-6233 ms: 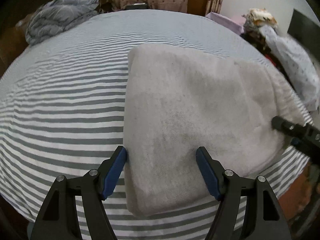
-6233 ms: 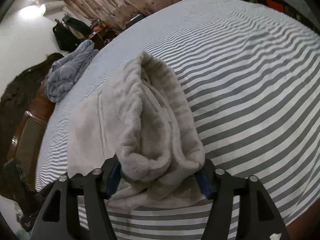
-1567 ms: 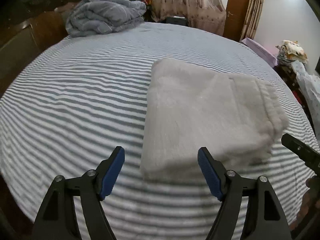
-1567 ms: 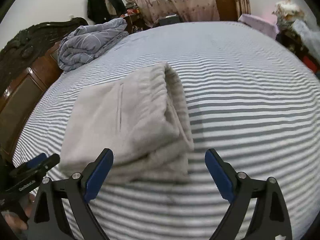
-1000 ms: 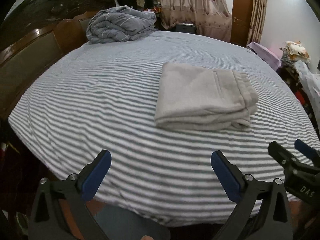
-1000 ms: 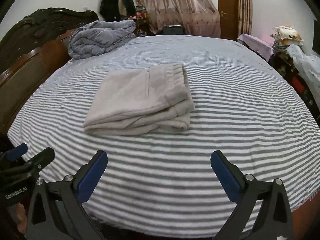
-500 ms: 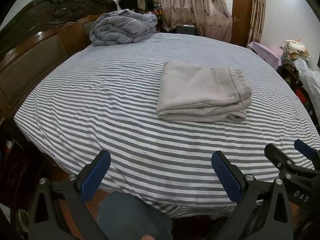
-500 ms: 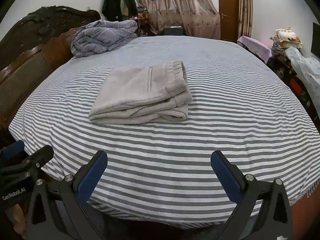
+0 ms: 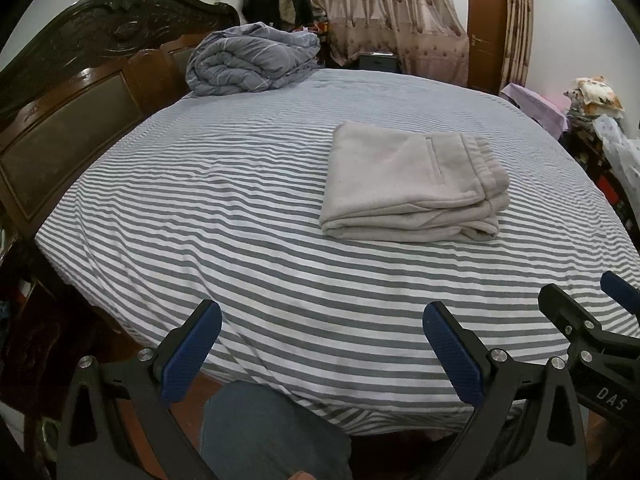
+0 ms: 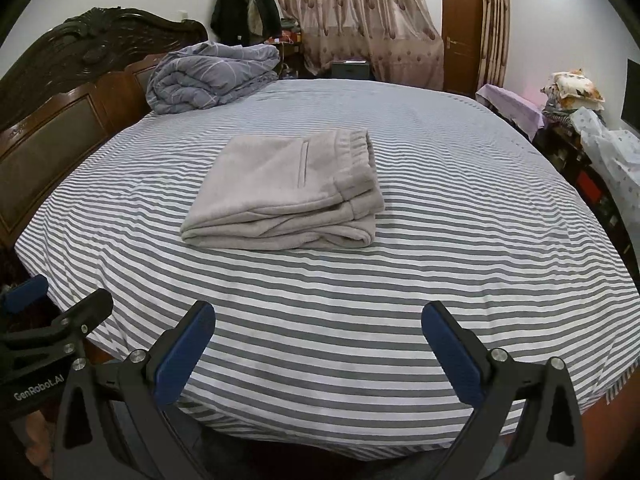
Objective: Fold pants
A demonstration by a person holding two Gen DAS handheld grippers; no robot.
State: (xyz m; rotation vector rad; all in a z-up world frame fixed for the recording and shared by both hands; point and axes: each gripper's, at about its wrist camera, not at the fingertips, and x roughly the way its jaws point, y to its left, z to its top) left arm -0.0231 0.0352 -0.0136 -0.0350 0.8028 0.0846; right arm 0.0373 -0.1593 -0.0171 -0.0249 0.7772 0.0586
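My left gripper (image 9: 322,350) hangs at the near edge of the bed with its blue-padded jaws spread wide and nothing between them. My right gripper (image 10: 318,348) is the same: jaws wide apart, empty, held over the near edge. Each shows at the margin of the other's view. Ahead of both, well apart from the fingertips, the grey fleece pants (image 10: 290,196) lie folded into a compact stack on the grey-and-white striped sheet (image 10: 460,208), waistband toward the right, pocket slit on top. Farther off, a bundled grey-blue quilt (image 9: 252,60) sits against the dark carved wooden headboard (image 9: 72,92).
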